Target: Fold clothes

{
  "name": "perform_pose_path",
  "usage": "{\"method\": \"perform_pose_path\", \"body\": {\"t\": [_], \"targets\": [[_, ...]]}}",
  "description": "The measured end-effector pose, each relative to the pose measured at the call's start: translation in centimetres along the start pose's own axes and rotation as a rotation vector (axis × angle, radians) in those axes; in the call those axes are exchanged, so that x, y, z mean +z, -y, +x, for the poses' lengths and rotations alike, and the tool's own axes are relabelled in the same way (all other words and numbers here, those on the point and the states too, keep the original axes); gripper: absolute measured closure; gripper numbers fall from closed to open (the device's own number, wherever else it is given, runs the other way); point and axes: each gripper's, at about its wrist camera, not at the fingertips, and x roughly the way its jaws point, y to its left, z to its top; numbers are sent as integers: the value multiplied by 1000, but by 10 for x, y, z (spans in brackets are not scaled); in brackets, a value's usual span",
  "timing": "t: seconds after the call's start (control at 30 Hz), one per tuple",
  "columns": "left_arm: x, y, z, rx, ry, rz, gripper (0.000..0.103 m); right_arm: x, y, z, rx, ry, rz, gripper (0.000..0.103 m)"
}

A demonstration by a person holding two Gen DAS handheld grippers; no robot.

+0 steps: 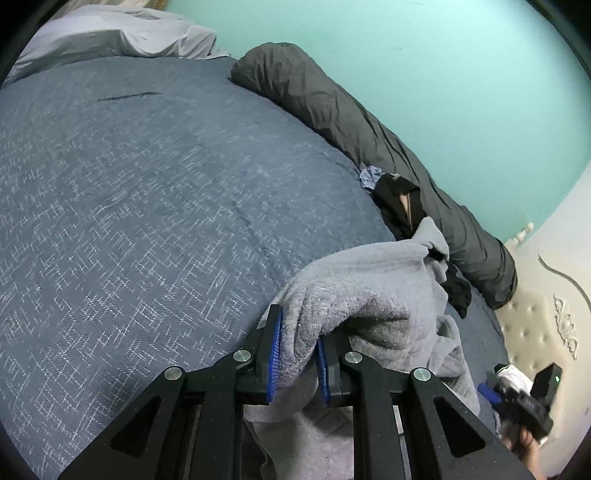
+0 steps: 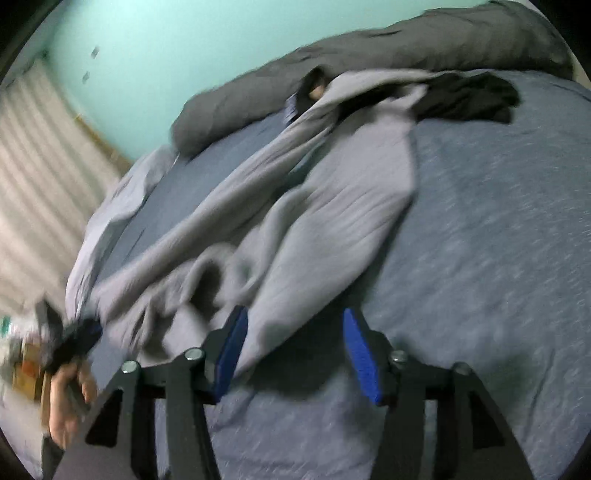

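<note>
A light grey garment (image 1: 369, 280) lies crumpled on the blue patterned bedspread (image 1: 129, 184). My left gripper (image 1: 299, 332) is shut on a thick fold of it, which bulges between the blue pads. In the right wrist view, which is blurred, the same grey garment (image 2: 351, 192) stretches away across the bed. Its near end lies beside the left pad of my right gripper (image 2: 295, 314), whose jaws stand apart with no pad pressing on cloth. A hand (image 2: 70, 402) holds the left gripper (image 2: 74, 339) at the far left. The right gripper (image 1: 524, 398) shows at the lower right.
Black clothes (image 1: 399, 206) (image 2: 472, 96) lie past the grey garment, against a long dark grey rolled duvet (image 1: 332, 103) (image 2: 406, 40) along the teal wall. A tufted headboard (image 1: 535, 325) stands at the right. Pale grey bedding (image 1: 110, 33) lies at the far end, a curtain (image 2: 37, 166) beyond.
</note>
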Motion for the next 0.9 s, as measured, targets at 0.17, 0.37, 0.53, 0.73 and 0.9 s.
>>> {"method": "perform_pose_path", "body": {"t": [0.17, 0.37, 0.53, 0.73, 0.9], "targets": [[-1, -1, 1, -2, -3, -9, 86, 33, 40, 24, -52, -12, 125, 45], [-1, -6, 6, 0, -16, -19, 86, 55, 62, 66, -66, -47, 209, 43], [-1, -9, 9, 6, -22, -21, 86, 56, 58, 88, -29, -56, 198, 47], [-1, -11, 11, 10, -27, -27, 86, 56, 37, 80, -33, -14, 80, 100], [-3, -11, 11, 6, -32, -41, 86, 68, 22, 27, -24, 71, 3, 100]]}}
